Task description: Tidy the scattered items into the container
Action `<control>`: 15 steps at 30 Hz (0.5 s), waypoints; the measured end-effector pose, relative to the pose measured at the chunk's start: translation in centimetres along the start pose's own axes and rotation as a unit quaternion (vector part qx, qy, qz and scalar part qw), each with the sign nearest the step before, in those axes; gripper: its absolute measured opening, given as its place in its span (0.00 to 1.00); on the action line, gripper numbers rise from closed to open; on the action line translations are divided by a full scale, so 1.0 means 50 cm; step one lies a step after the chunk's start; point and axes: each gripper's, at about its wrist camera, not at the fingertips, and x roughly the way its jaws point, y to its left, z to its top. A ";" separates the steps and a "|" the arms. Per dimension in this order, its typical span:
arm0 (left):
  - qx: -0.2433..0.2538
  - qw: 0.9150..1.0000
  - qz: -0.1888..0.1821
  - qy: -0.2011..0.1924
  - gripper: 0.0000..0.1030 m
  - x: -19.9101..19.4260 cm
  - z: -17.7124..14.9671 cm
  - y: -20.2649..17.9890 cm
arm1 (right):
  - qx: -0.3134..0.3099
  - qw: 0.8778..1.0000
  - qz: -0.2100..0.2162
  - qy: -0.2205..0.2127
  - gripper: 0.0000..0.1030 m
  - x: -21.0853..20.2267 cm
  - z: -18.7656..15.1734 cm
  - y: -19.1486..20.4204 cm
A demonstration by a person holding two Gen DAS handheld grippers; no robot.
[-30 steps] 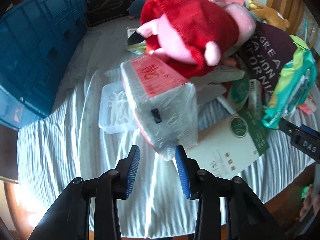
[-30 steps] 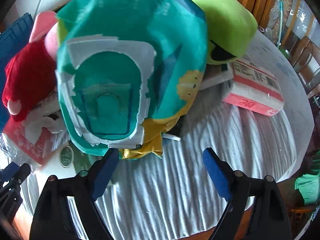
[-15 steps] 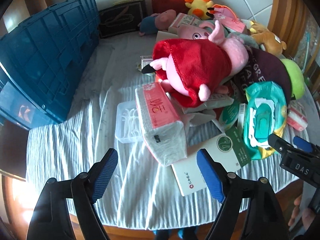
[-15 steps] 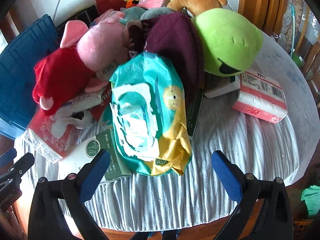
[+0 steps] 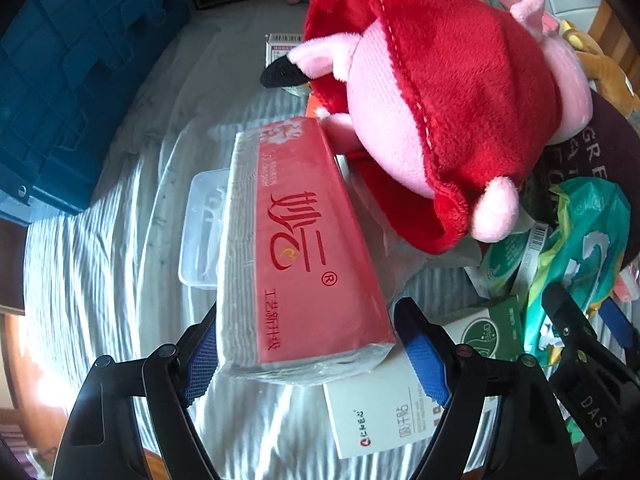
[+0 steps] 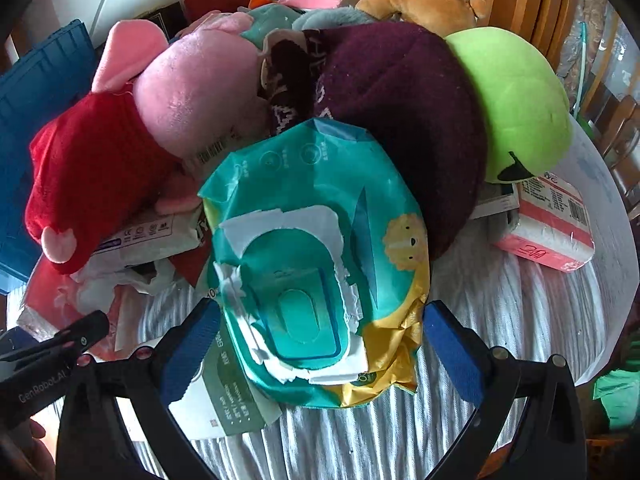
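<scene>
We have our left gripper (image 5: 306, 350) spread wide around the near end of the red tissue pack (image 5: 298, 256), one blue pad on each side; the left pad (image 5: 200, 354) sits right against the pack's white edge, the right pad (image 5: 424, 360) stands just clear of it. The pack lies tilted, its far end tucked under the pink plush pig in the red dress (image 5: 432, 92), and it partly covers a clear plastic box (image 5: 202, 232) on the striped cloth of the tabletop (image 5: 104, 280). A white and green carton (image 5: 384, 412) pokes out beneath the pack's near corner. The blue crate (image 5: 60, 72) stands off to the left, well apart from the pile.

Over on the right, our right gripper (image 6: 316, 354) is just as wide, straddling the teal wet-wipes pack (image 6: 316, 264), whose white flip lid faces up. Neither pad visibly presses the pack. It rests on top of the heap, leaning on a maroon knit hat (image 6: 404, 120), with a lime green plush (image 6: 516, 100) beyond that and another pink tissue pack (image 6: 548, 228) lying alone on the cloth to the right. The pig sits to the left of the wipes, and a brown plush (image 6: 420, 4) at the back.
</scene>
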 end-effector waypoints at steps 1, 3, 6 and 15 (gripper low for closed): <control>0.002 1.000 0.000 -0.003 0.58 -0.001 -0.002 0.000 | -0.003 1.000 -0.004 -0.004 1.00 0.004 0.001 0.003; 0.005 1.000 0.000 -0.009 0.54 -0.002 -0.005 0.000 | -0.010 1.000 -0.007 -0.012 1.00 0.009 0.003 0.006; 0.011 1.000 0.000 -0.018 0.51 -0.004 -0.010 0.000 | -0.018 1.000 -0.003 -0.016 1.00 0.014 0.003 0.004; 0.022 0.998 0.003 -0.058 0.49 -0.039 -0.032 0.008 | -0.031 0.999 0.007 -0.034 0.91 -0.012 -0.002 0.001</control>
